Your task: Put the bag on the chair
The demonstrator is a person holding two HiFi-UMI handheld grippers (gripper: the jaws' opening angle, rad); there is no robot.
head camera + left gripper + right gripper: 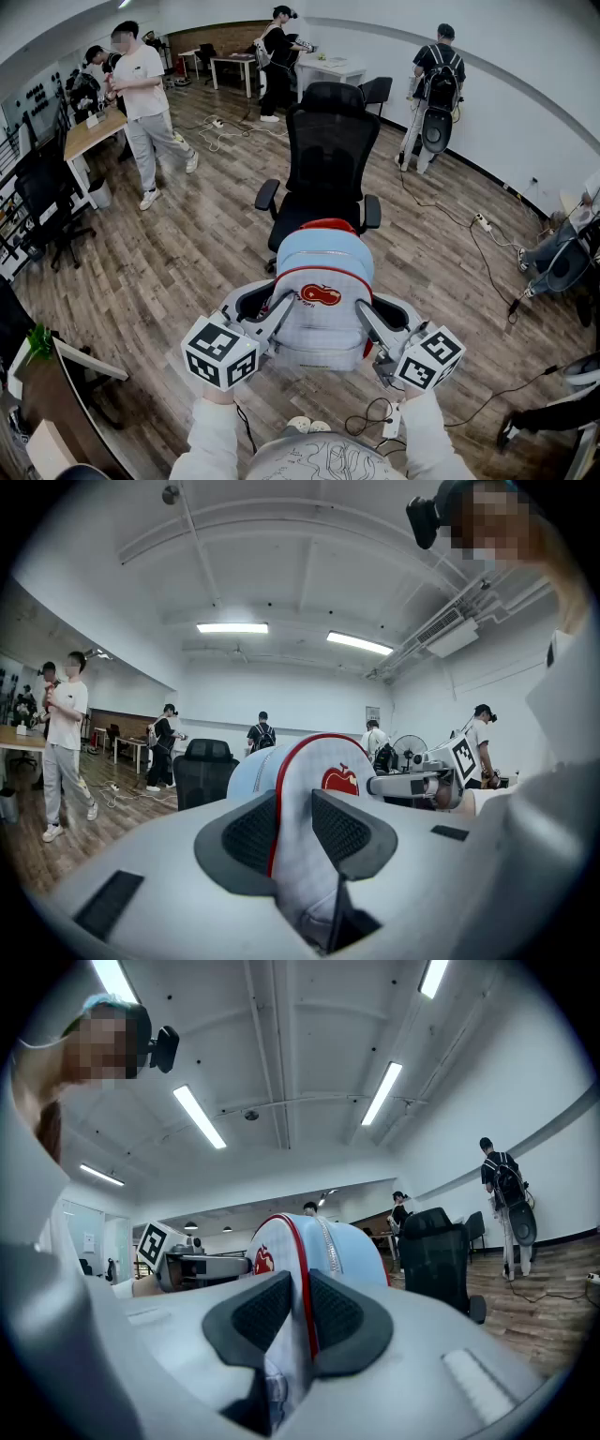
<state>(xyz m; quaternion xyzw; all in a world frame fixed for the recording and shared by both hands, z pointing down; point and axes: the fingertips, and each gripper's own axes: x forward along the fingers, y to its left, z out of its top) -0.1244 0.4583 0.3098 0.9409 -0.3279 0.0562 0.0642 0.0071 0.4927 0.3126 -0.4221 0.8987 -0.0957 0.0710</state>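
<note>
Item carried: a pale blue and white bag (323, 300) with red piping and a red apple badge. It is held clear of the floor (169, 272), directly in front of the person.
Left tongs: the left tongs (292, 829) are clamped on the bag's left flank. The pads stand fairly wide, with a thick fold of white fabric and the red piping pressed between them.
Right tongs: the right tongs (298, 1314) are clamped on the right flank. The pads are close together on a thin fold along the piping.
Destination: a black mesh office chair (325, 155) stands straight ahead, on the far side of the bag. Its seat (300, 208) faces the person and its backrest is at the far end.
Governing relation: the bag sits between the two tongs and the chair lies dead beyond it. The coming move is judged to be a straight carry away from the person and then a lowering, with no sideways correction.
Long axis: it runs near to far in the head view, with the red-trimmed top toward the chair and the base toward the person.
Nearer hand: neither. The tongs sit level, one on each flank, equally placed to the seat.
Clearance: the bag's far end overlaps the seat's near edge in the head view. Whether it is over the seat or short of it cannot be settled from that steep angle.
Surroundings: people (141, 94) stand well apart, toward the far end of the room.
Stage: judged mid-carry, with the bag not yet on the chair.
</note>
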